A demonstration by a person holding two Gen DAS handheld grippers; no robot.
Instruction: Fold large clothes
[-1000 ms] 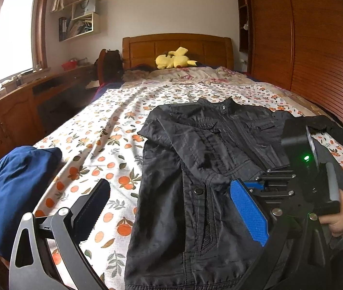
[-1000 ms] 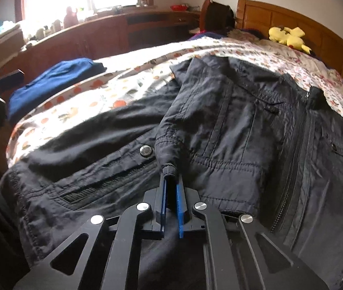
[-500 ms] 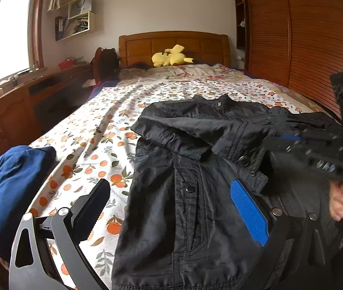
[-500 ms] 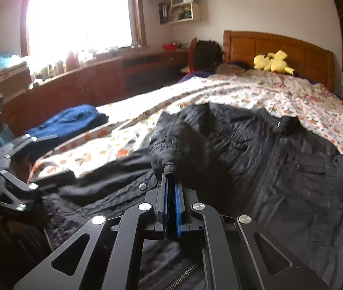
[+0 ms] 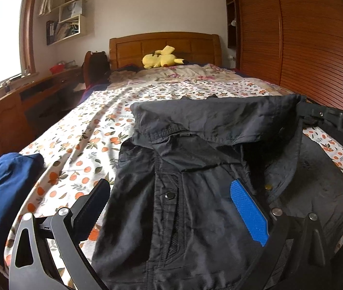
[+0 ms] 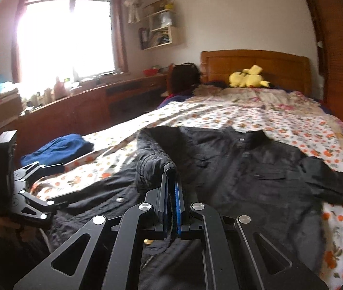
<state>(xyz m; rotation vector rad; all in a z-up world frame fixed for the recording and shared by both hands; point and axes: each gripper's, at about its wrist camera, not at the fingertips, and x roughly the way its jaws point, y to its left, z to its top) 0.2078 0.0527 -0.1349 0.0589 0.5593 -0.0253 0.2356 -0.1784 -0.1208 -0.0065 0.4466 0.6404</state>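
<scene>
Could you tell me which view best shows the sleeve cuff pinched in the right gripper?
The right wrist view: the sleeve cuff sits centred between the right gripper's shut fingers. The left wrist view shows only the lifted sleeve stretched toward that gripper; the cuff itself is hidden.

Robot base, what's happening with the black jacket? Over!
Right hand-held gripper shut on black jacket sleeve, lifting it across. Left hand-held gripper open, hovering over the jacket. Blue clothes lie beside it, not blocking.

right claw (image 6: 171,181) raised rightward, black jacket (image 5: 195,193) sleeve (image 5: 219,118) now stretched across
</scene>
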